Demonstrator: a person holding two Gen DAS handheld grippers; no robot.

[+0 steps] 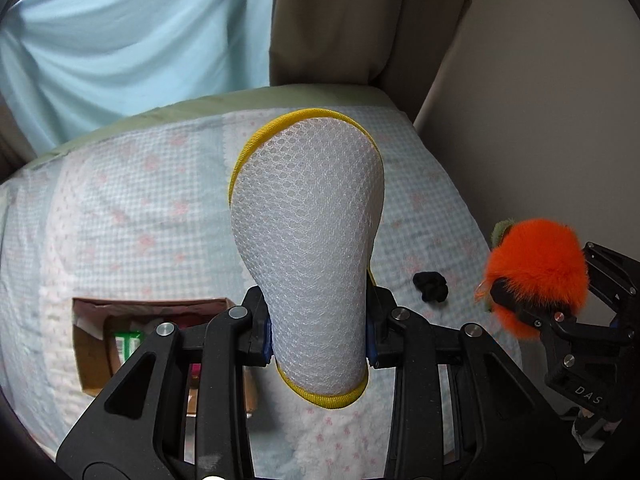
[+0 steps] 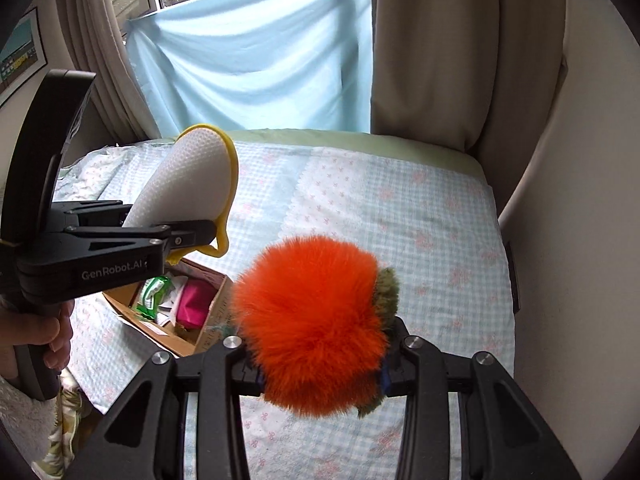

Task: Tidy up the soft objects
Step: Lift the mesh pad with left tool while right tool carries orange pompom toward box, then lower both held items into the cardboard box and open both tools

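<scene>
My left gripper (image 1: 320, 340) is shut on a white mesh pad with a yellow rim (image 1: 308, 240) and holds it upright above the bed; the pad also shows in the right wrist view (image 2: 188, 184). My right gripper (image 2: 320, 368) is shut on a fluffy orange pom-pom with a green tuft (image 2: 316, 336), held above the bed; it shows at the right of the left wrist view (image 1: 536, 272). An open cardboard box (image 2: 208, 320) with a green packet and a pink item lies on the bed below the left gripper, and it shows in the left wrist view too (image 1: 92, 344).
The bed has a pale blue checked quilt (image 2: 400, 216). A small black soft item (image 1: 431, 286) lies on it between the grippers. A light blue sheet (image 2: 256, 60) and beige curtains (image 2: 424, 48) hang behind the bed. A wall (image 2: 568, 208) is at the right.
</scene>
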